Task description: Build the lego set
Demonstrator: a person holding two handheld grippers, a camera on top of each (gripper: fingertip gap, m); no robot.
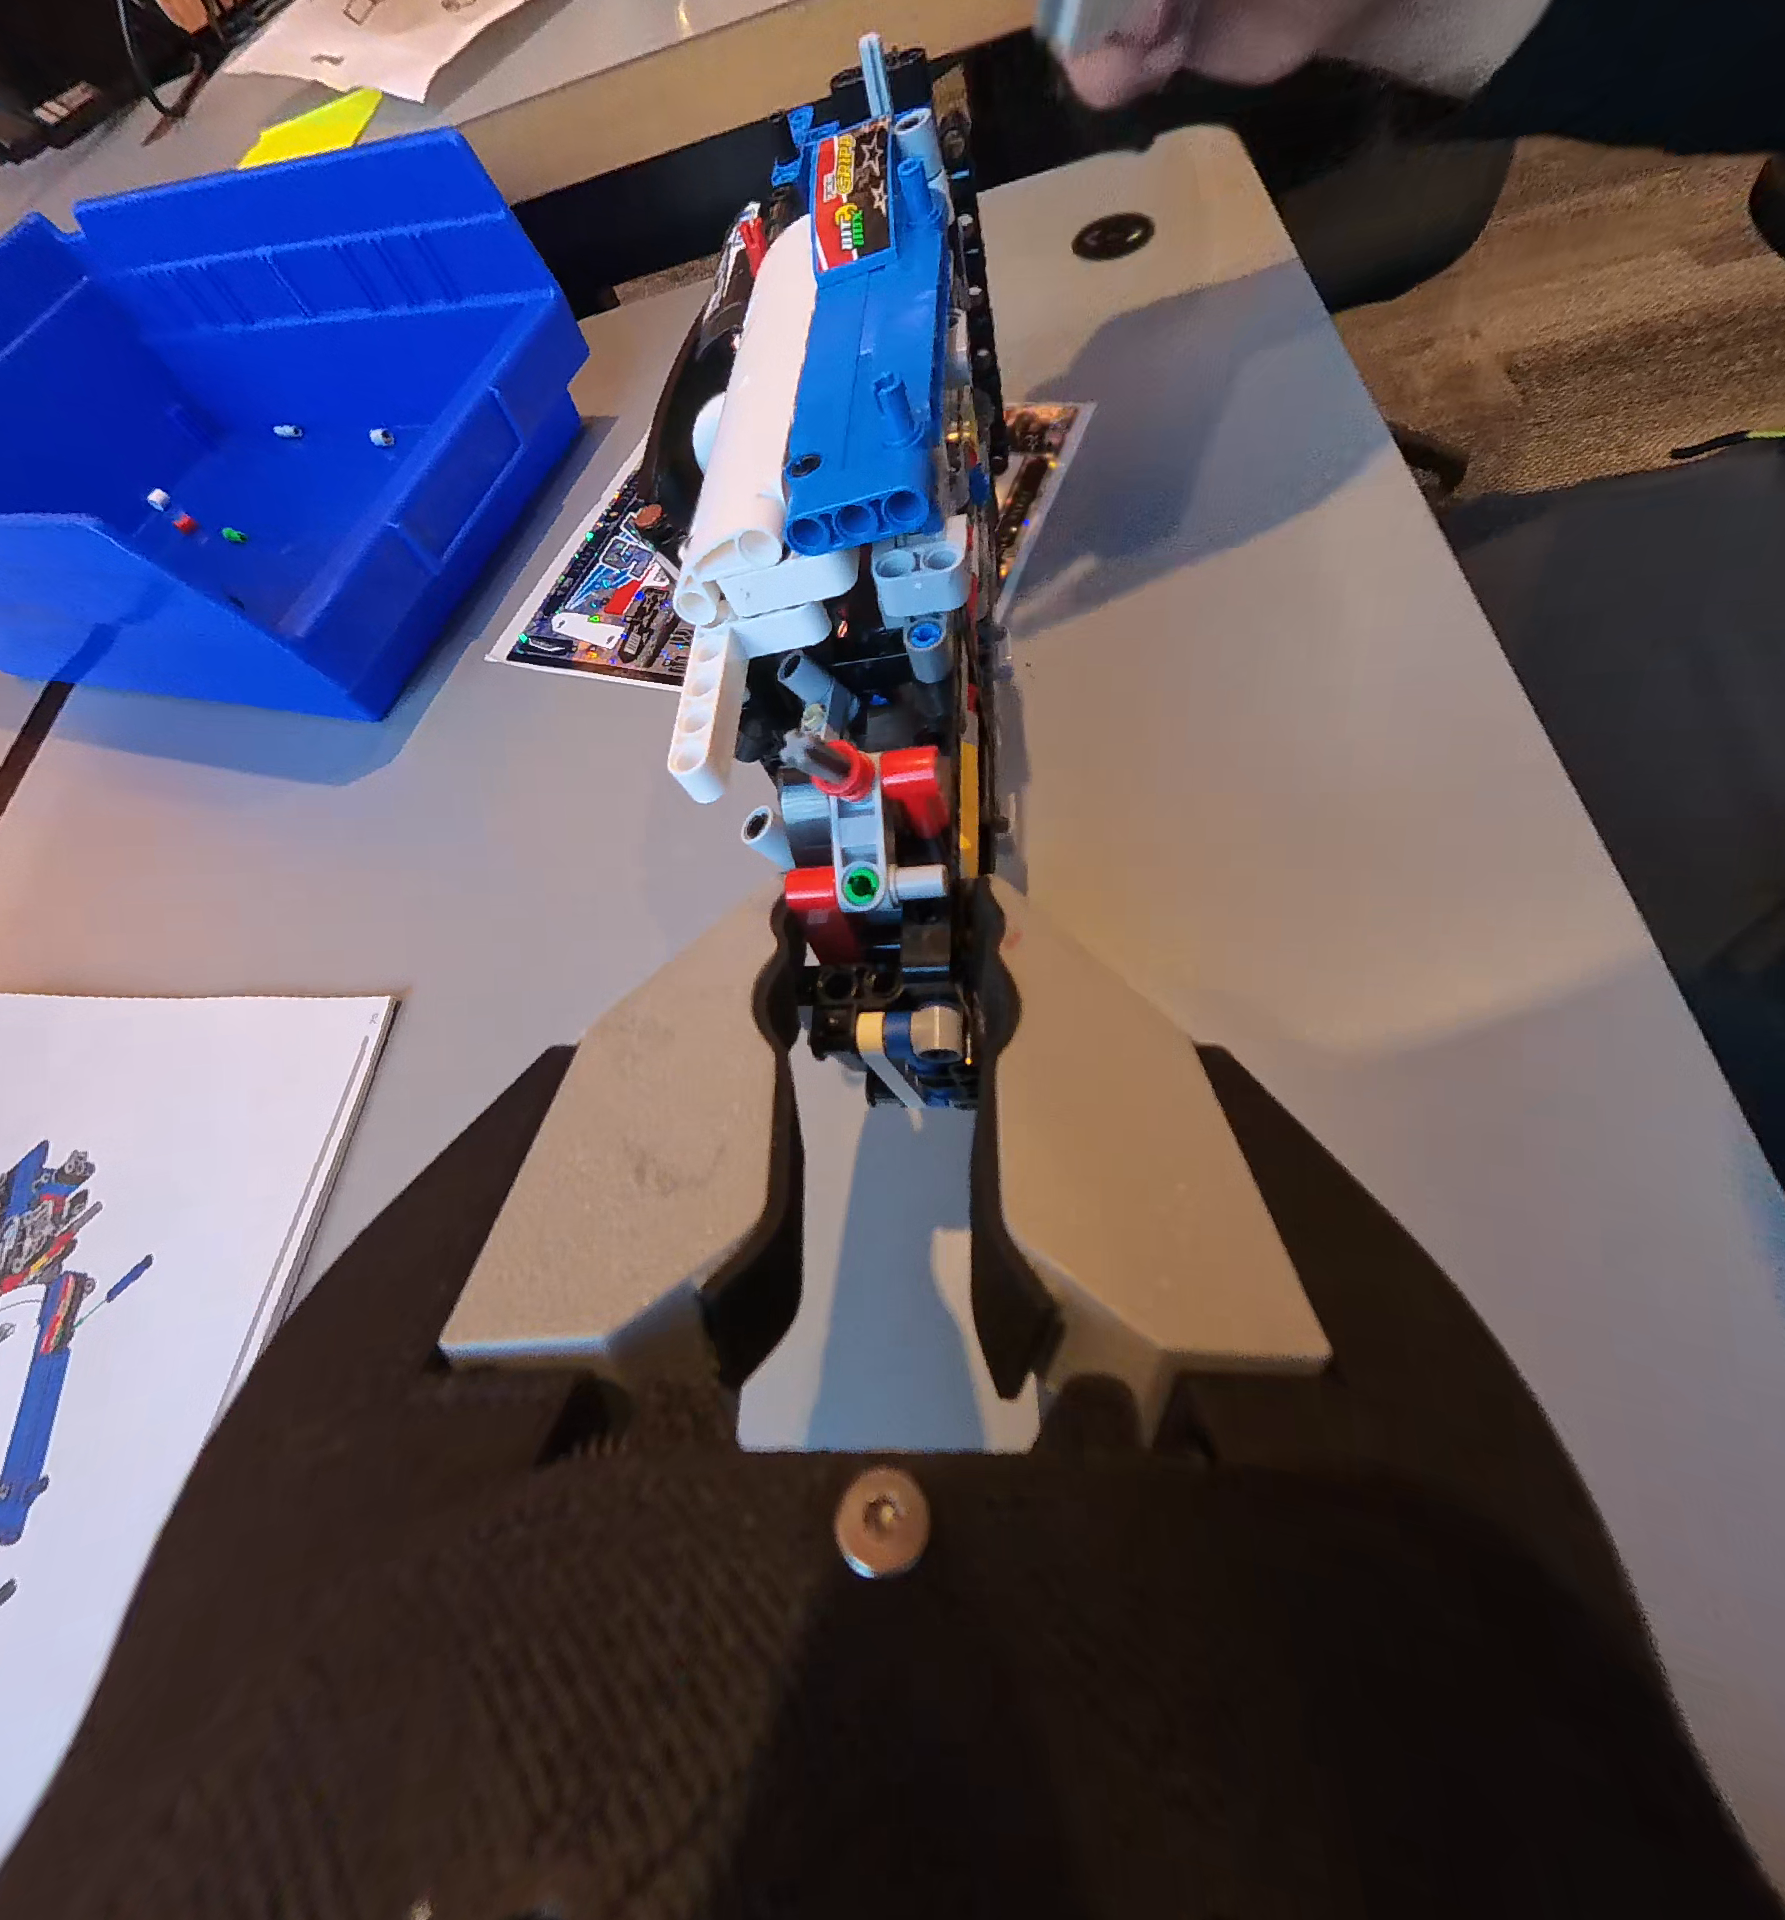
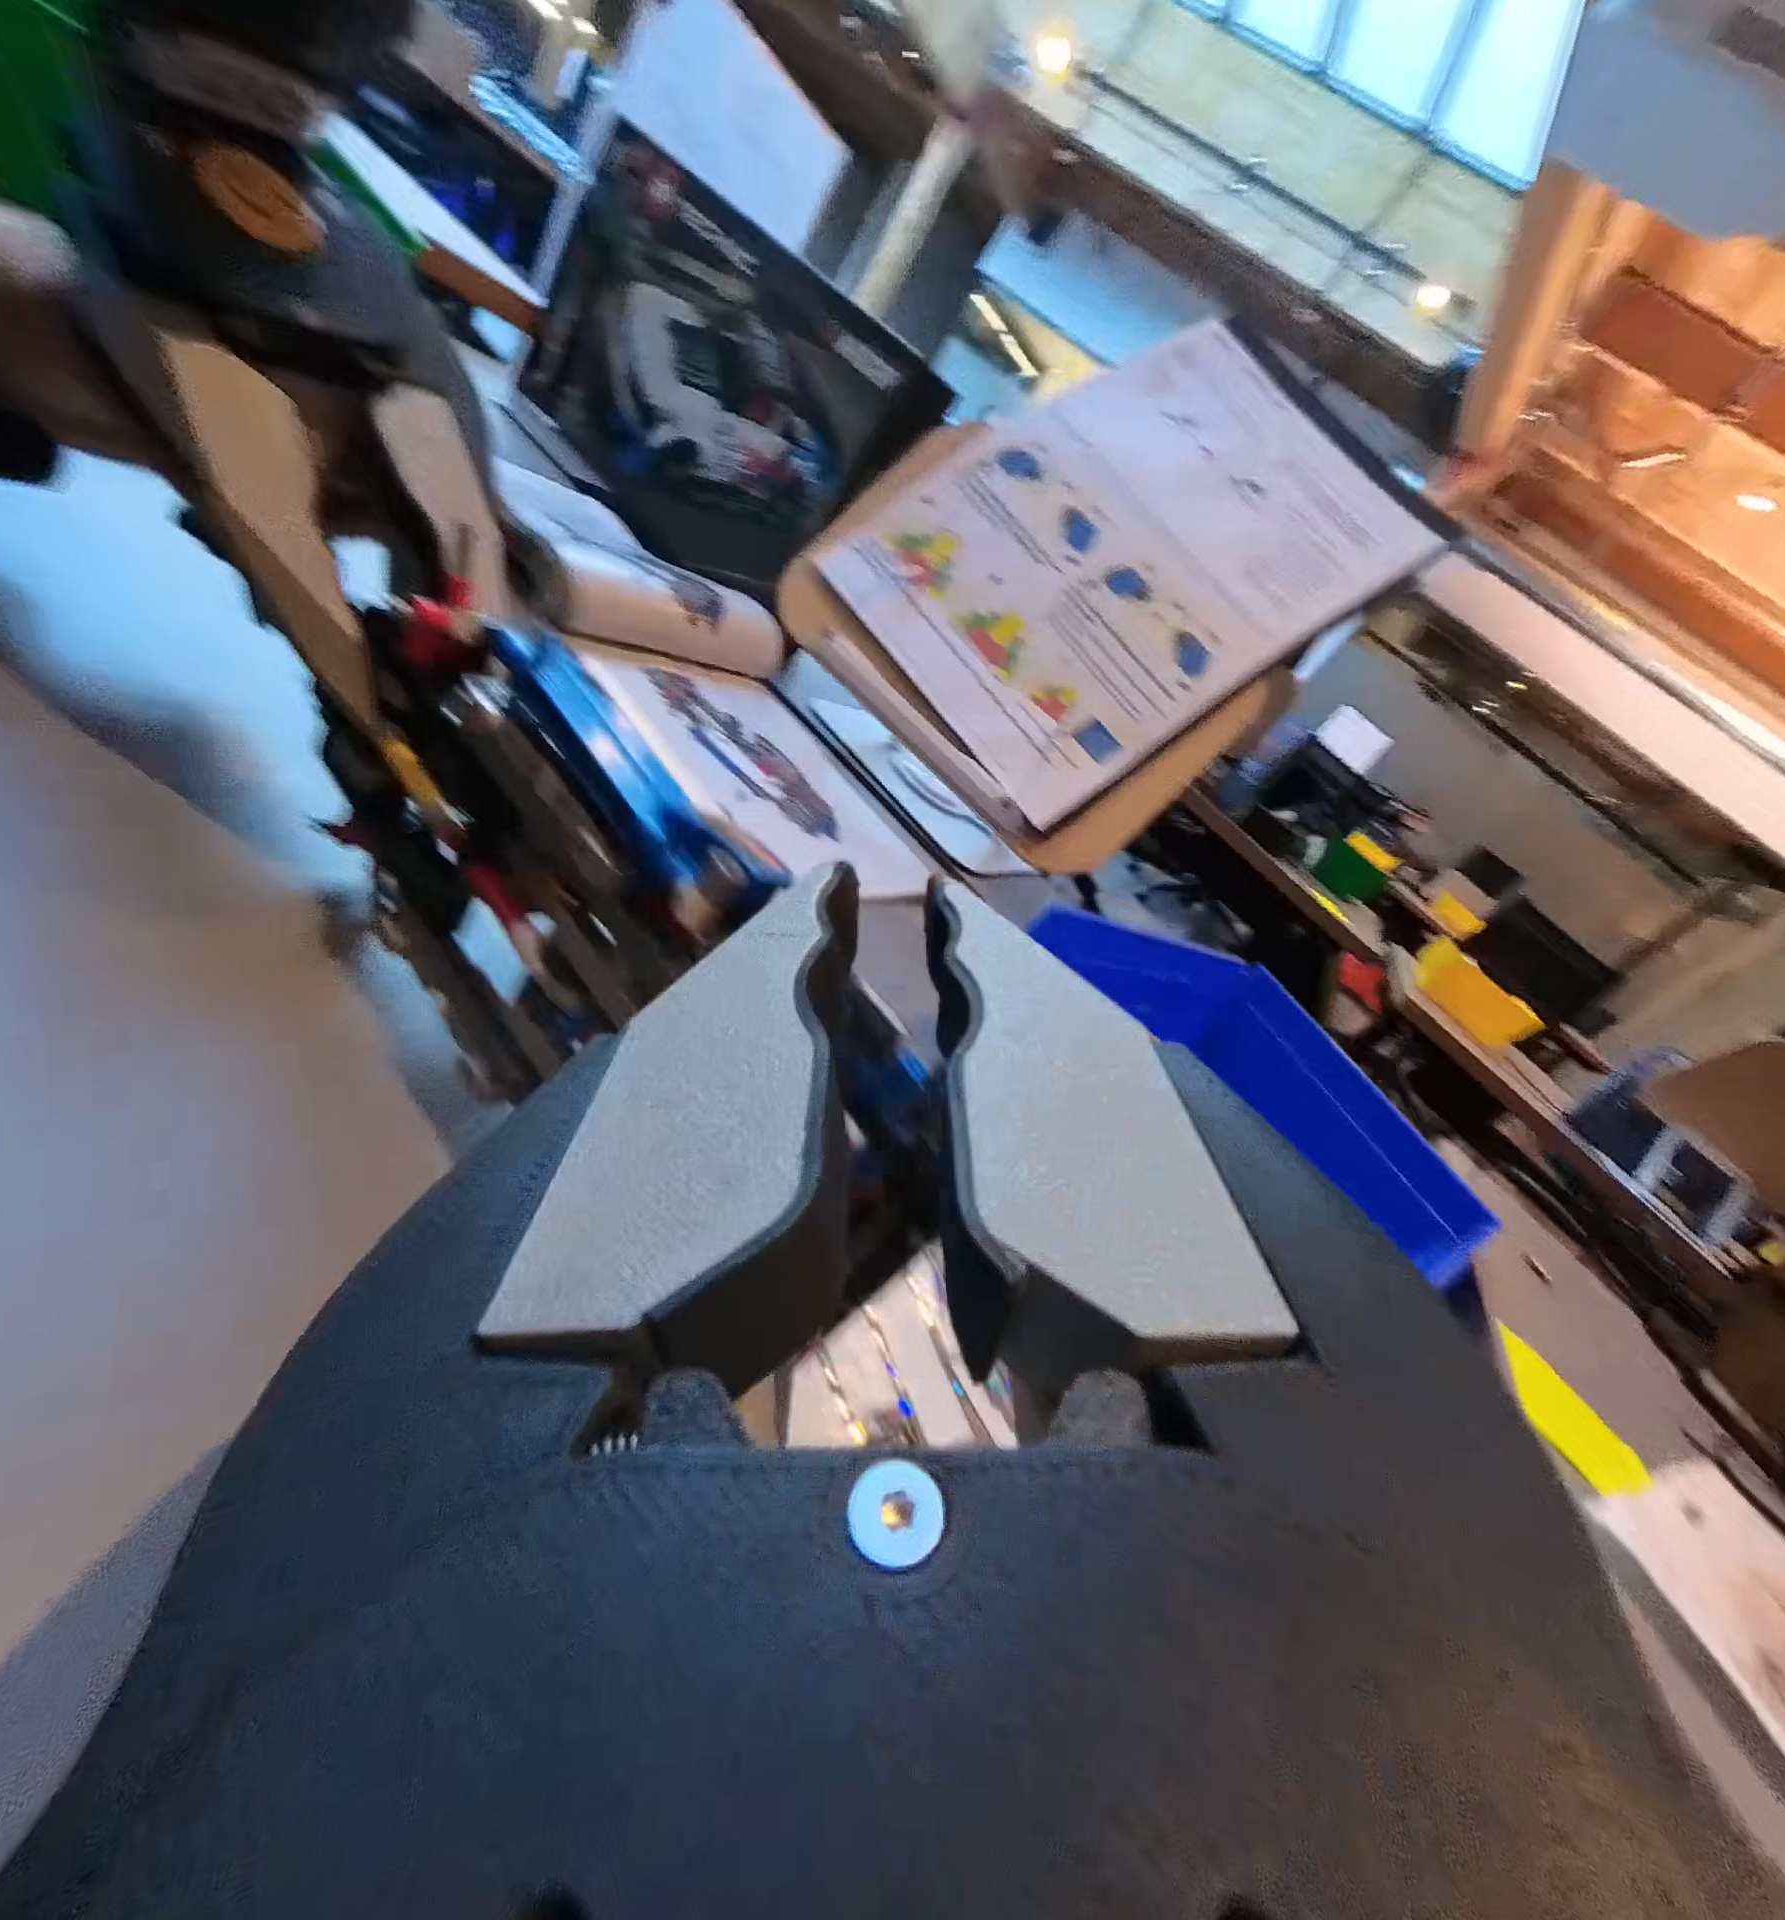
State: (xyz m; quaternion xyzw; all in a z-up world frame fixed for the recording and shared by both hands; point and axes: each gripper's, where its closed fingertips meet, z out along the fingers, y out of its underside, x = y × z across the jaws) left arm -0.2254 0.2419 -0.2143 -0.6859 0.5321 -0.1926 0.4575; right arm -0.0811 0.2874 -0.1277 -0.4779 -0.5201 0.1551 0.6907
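The partly built lego model, blue, white, black and red, stands on edge on the grey table. My left gripper is shut on its near end, one finger on each side. The model also shows blurred at the left of the right wrist view. My right gripper is in the air, tilted, near the model's far end. Its fingers stand a narrow gap apart. A blue blur lies between them lower down, and I cannot tell if it is a held part. The right gripper shows as a blur in the left wrist view.
A blue bin with a few small parts stands at the left, also in the right wrist view. An open instruction booklet lies near left. A sticker sheet lies under the model. A book stand with pages stands beyond. One gripper's finger ends stand about 20 cm off the other's.
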